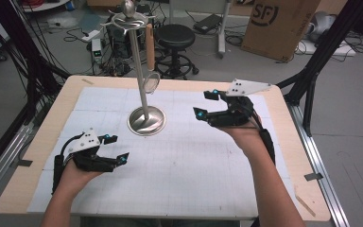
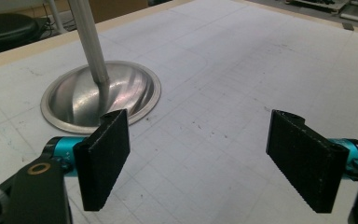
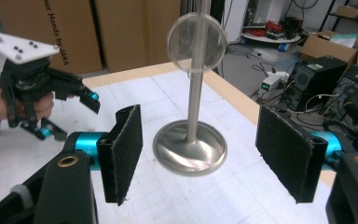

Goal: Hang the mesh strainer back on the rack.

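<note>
A shiny metal stand (image 1: pixel 146 120) with a round base rises from the middle back of the white gridded mat (image 1: pixel 179 161). From its hooked top hangs a round mesh strainer (image 1: pixel 152 83) on a wooden handle. My left gripper (image 1: pixel 116 147) rests low at the front left, jaws wide apart and empty, pointing toward the stand base (image 2: pixel 100 95). My right gripper (image 1: pixel 206 103) hovers to the right of the stand, open with nothing between its pads. In the right gripper view the stand base (image 3: pixel 189 147) and the strainer ring (image 3: pixel 196 42) lie ahead between the jaws, and the left gripper (image 3: pixel 70 114) is farther off.
The wooden table edge (image 1: pixel 179 84) runs close behind the stand. Beyond it stand a black stool (image 1: pixel 176 38), a cardboard box (image 1: pixel 279 23) and floor cables. Bare mat stretches between the two hands.
</note>
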Available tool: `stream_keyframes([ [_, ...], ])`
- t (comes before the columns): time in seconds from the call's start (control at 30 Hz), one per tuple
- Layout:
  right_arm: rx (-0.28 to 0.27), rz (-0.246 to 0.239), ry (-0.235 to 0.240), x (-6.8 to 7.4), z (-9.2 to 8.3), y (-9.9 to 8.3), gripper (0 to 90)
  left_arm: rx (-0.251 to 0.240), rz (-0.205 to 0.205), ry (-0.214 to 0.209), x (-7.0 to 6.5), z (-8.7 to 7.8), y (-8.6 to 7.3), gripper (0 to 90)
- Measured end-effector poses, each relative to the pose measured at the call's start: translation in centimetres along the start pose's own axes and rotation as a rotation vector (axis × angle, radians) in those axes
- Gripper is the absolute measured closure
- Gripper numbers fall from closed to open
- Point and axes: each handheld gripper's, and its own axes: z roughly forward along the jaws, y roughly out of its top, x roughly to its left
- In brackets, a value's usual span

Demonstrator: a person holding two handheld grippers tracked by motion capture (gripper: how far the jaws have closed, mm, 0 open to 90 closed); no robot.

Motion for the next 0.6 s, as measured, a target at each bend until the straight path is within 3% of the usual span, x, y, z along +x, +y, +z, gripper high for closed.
stream_keyframes([
  [0.6,-0.055,0.07,-0.016,1.7,-2.4,-7.4,27.4,0.007,0.005,-0.001,-0.1,0.1,-0.1,22.1],
])
